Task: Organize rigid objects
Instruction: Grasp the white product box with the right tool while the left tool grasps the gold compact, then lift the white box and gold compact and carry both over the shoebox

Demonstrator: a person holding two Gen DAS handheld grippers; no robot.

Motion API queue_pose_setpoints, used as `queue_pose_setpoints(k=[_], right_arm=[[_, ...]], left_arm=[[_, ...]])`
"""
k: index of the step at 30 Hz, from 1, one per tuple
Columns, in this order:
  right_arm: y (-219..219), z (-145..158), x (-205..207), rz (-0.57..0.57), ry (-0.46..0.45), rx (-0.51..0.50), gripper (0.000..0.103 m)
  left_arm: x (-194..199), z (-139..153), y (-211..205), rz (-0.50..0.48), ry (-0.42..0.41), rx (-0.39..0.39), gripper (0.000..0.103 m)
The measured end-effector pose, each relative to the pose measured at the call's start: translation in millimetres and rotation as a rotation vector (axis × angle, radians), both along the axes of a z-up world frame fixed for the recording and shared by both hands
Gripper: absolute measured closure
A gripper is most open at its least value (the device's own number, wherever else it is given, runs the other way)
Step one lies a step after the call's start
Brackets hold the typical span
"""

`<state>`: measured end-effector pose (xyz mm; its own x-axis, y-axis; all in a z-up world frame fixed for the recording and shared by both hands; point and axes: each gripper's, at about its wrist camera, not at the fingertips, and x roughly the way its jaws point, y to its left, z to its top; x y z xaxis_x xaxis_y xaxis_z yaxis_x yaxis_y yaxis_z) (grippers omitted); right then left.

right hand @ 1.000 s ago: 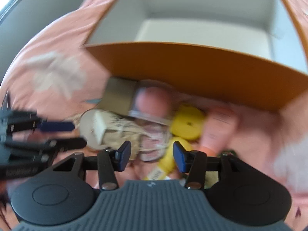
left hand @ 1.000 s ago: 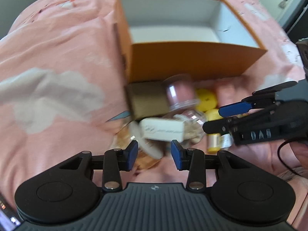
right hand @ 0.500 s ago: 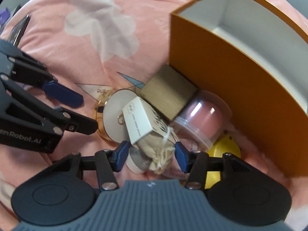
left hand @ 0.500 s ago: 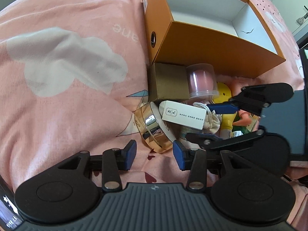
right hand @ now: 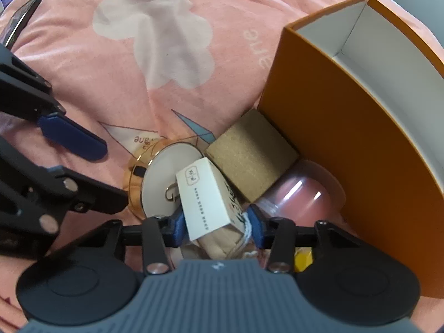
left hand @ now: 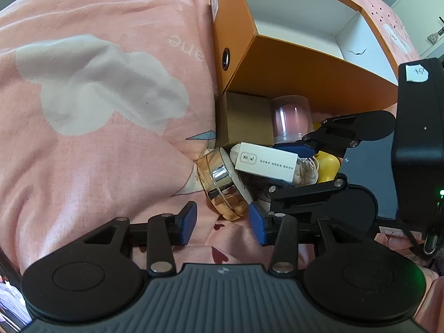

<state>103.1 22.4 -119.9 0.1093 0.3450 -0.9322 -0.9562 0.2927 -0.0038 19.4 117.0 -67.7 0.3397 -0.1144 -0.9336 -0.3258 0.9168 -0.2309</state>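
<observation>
An open orange box (left hand: 305, 83) (right hand: 333, 138) with a white inside stands on the pink bedsheet. A pile lies against its wall: a brown cork box (left hand: 244, 122) (right hand: 249, 152), a pink jar in a clear cup (left hand: 290, 119) (right hand: 299, 191), a gold round tin (left hand: 222, 186) (right hand: 161, 183), a yellow object (left hand: 327, 166), and a white carton (left hand: 266, 163) (right hand: 205, 197) tied to a beige pouch (right hand: 219, 241). My right gripper (right hand: 217, 226) (left hand: 285, 170) is closing, its pads touching the carton and pouch on both sides. My left gripper (left hand: 223, 224) (right hand: 113, 173) stands open just short of the tin, nothing between its pads.
The bedsheet (left hand: 97, 138) is soft and wrinkled, with white cloud prints, and spreads out to the left of the pile. A phone (right hand: 22, 19) lies at the far left edge in the right wrist view. The two grippers are close together over the pile.
My right gripper rolled and came in over the pile, and its jaws narrowed onto the carton and pouch. My left gripper rolled slightly and stays open by the tin.
</observation>
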Motion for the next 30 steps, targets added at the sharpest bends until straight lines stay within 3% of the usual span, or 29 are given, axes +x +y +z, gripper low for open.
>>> queue_pose_setpoints(k=[11,16,21,25,30], right_arm=[[-20,13,0,-0.032,-0.019,0.022,0.071],[-40,27,3,-0.113,-0.008,0.037,0.075],[-68,34,15,-0.217,0.046,0.029,0.075],[-82,31,21,-0.284,0.1,0.056,0.073],[-91,30,29,-0.346,0.135,0.086,0.068]], left_arm=[[0,0,-1,0.041,-0.022,-0.022,0.039],[0,-2,-6,0.063,-0.034,-0.021,0.031],[10,-15,-13,0.073,-0.015,0.022,0.031],[15,-23,-13,0.085,-0.022,0.023,0.037],[23,-36,-17,0.095,-0.028,0.026,0.058]])
